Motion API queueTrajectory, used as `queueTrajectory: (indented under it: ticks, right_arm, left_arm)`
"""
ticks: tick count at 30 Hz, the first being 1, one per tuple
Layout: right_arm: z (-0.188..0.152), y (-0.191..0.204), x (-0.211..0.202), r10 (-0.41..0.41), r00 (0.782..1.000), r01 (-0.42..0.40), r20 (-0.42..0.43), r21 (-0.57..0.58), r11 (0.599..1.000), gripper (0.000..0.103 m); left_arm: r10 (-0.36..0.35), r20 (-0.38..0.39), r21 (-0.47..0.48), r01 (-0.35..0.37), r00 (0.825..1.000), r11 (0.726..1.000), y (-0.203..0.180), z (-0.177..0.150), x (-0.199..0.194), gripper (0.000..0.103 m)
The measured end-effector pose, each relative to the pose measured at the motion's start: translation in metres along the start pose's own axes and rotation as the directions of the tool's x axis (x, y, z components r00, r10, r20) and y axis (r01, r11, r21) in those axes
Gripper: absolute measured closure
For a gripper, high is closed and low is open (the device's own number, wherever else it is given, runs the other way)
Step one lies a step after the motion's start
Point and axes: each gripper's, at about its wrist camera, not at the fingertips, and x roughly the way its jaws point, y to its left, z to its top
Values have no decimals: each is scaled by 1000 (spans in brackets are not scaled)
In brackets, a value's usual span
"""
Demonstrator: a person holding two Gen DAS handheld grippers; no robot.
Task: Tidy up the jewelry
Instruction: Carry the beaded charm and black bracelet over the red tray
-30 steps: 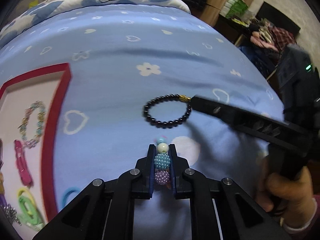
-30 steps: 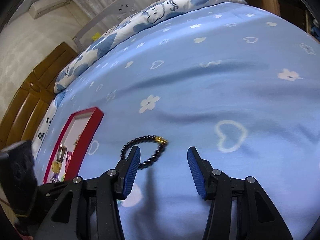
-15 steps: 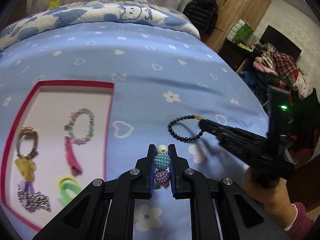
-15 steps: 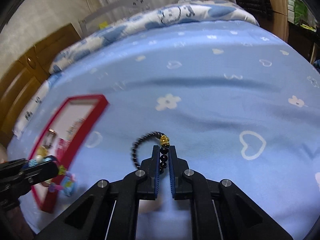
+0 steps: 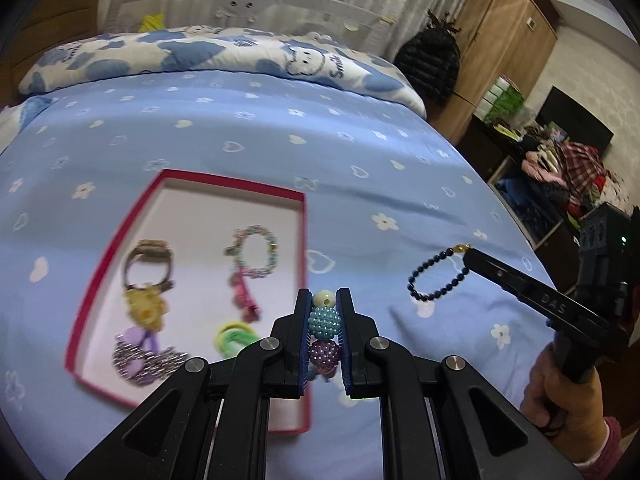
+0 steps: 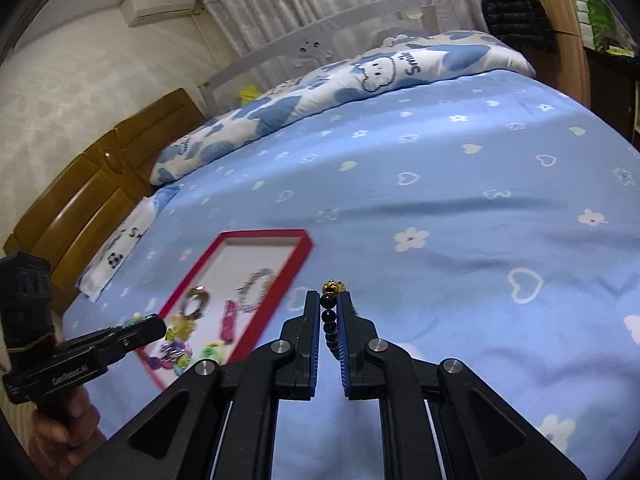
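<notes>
- Jewelry is split between your two grippers and the red tray [image 5: 188, 178] lying on the blue bedsheet [image 5: 240, 136].
- Your left gripper [image 5: 325, 312] is clamped on a chunky bead bracelet [image 5: 325, 322]: a cream bead pokes out at the fingertips, with a teal and a purple berry bead squeezed between the blue pads.
- Beyond and to the left of those fingers, the tray holds a pastel bead bracelet [image 5: 253, 251], a watch [image 5: 149, 266], a pink clip [image 5: 244, 296] and green hair ties [image 5: 232, 338].
- Your right gripper [image 6: 329, 308] is pinched tight on a black bead bracelet [image 6: 329, 316], its gold charm [image 6: 333, 287] sitting just past the fingertips.
- From the left camera, that black loop hangs free off the right fingertips, clear of the sheet.
</notes>
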Motion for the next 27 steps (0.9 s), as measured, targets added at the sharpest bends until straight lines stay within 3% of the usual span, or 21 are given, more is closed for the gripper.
queueTrajectory:
  ticks: [12, 27]
  right_arm:
    - [-13, 59, 9, 86, 996, -89, -31, -79, 993, 96]
    - [-23, 113, 30, 160, 983, -172, -91, -149, 974, 95]
  left_arm:
    - [80, 40, -78, -77, 996, 994, 42, -18, -49, 92]
    - [117, 39, -132, -111, 992, 985, 75, -20, -58, 92]
